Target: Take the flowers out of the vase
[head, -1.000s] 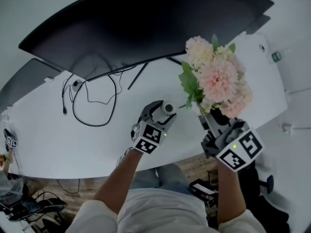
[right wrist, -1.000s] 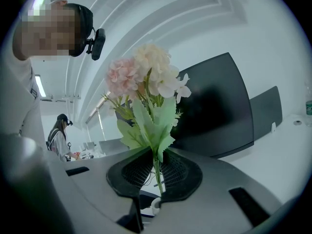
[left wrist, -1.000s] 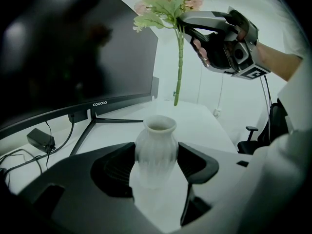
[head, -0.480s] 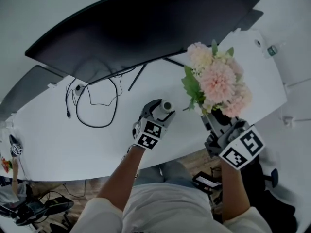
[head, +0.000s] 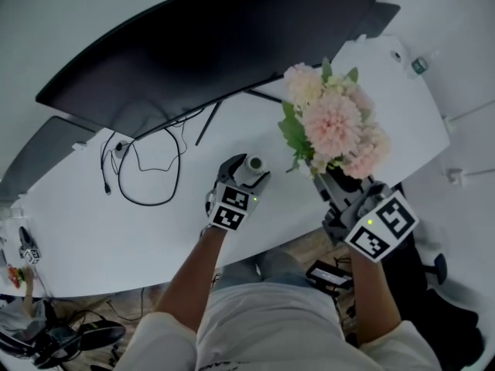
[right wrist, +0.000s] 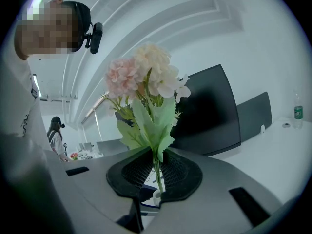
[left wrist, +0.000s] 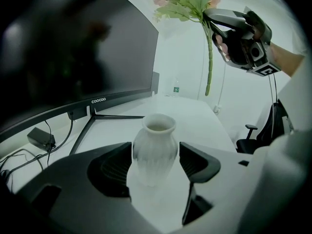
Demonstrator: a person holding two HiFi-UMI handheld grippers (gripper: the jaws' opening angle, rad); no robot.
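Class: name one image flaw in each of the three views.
Head view: fisheye bows the white desk and the black monitor. Left gripper view: dark vignetted corners; the white ceramic vase looks slightly soft. Right gripper view: fisheye curves the white ceiling mouldings; the pink flower bunch is sharp.

left claw (left wrist: 156,161) | jaws just widened | vase (left wrist: 154,145) between them
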